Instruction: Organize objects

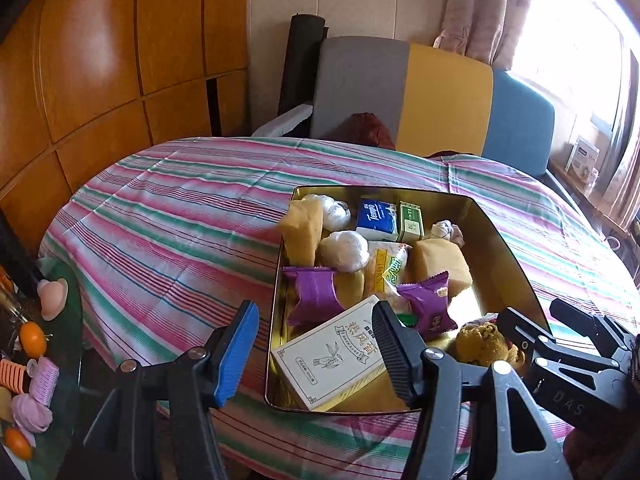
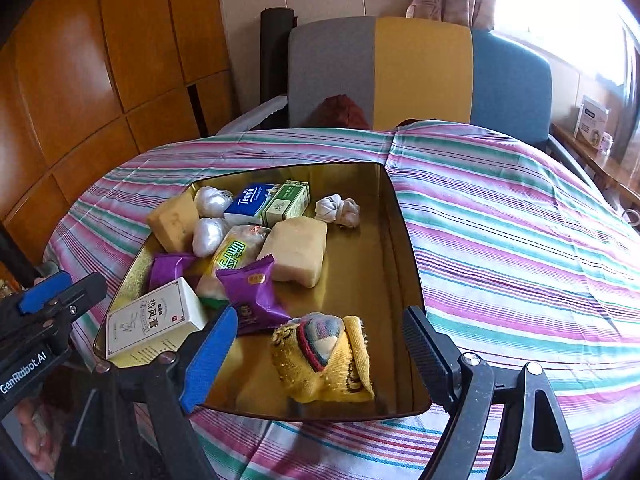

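A gold tray (image 1: 504, 248) (image 2: 400, 248) sits on the striped tablecloth (image 1: 180, 216). It holds a white printed box (image 1: 332, 356) (image 2: 152, 320), purple snack packets (image 1: 316, 292) (image 2: 256, 292), a blue tissue pack (image 2: 248, 200), a green box (image 2: 288, 200), yellow sponges (image 2: 298, 248) and white wrapped balls (image 1: 344, 250). My left gripper (image 1: 316, 352) stands open over the tray's near left corner, its black finger in front of the white box. A rolled yellow sock (image 2: 324, 360) (image 1: 484, 344) lies in the tray between the fingers of my open right gripper (image 2: 318, 356), which do not touch it.
A grey, yellow and blue chair (image 1: 400, 92) stands behind the table. At the left, a low glass table (image 1: 72, 320) carries small oranges (image 1: 32, 338) and hair rollers. A windowsill with boxes (image 2: 592, 124) is at the right. Wooden panels cover the left wall.
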`<action>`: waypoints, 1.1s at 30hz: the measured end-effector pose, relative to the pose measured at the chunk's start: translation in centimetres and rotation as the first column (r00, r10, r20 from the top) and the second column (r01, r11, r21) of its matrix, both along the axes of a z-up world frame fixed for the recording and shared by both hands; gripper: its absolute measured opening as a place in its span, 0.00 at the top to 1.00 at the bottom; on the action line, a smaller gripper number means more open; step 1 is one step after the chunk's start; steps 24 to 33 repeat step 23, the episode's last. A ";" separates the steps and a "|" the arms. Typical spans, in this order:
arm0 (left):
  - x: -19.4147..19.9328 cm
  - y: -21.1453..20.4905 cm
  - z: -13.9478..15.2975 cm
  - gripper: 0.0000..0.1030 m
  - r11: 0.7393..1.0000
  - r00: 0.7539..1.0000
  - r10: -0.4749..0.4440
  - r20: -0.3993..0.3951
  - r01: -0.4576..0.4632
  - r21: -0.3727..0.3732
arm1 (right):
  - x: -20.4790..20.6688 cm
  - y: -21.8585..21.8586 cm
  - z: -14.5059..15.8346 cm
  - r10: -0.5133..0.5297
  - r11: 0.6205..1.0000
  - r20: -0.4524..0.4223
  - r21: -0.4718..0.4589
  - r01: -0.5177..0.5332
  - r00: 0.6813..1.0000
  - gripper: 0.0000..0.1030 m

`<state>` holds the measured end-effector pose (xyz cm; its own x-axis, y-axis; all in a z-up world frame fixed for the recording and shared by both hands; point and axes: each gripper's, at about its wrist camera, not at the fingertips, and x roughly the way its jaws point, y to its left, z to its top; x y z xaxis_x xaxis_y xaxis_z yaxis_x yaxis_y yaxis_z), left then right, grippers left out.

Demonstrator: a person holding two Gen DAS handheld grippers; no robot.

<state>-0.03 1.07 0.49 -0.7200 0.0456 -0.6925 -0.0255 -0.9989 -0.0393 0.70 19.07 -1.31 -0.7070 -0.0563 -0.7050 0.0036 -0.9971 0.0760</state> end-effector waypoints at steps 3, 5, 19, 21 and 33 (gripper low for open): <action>0.0 0.1 0.0 0.42 1.000 1.000 -0.001 -0.005 0.001 -0.013 | -0.1 0.0 0.0 0.003 1.000 0.003 0.000 -0.003 1.000 0.18; -0.1 0.1 -0.1 0.42 1.000 1.000 -0.003 -0.001 0.003 -0.013 | -0.2 0.0 0.0 0.005 1.000 0.004 -0.001 -0.005 1.000 0.18; 0.3 0.0 0.5 0.49 0.999 0.998 -0.043 -0.049 0.043 0.003 | -0.5 -0.4 -0.6 0.017 1.000 0.024 -0.003 -0.017 1.000 0.18; 0.2 0.0 0.4 0.49 0.999 0.998 -0.040 -0.042 0.040 0.005 | -0.5 -0.4 -0.5 0.016 1.000 0.022 -0.002 -0.016 1.000 0.18; -0.1 -0.1 0.3 0.49 0.999 0.999 -0.037 -0.023 0.038 0.018 | -0.5 -0.1 -0.3 0.010 1.000 0.014 -0.002 -0.010 1.000 0.18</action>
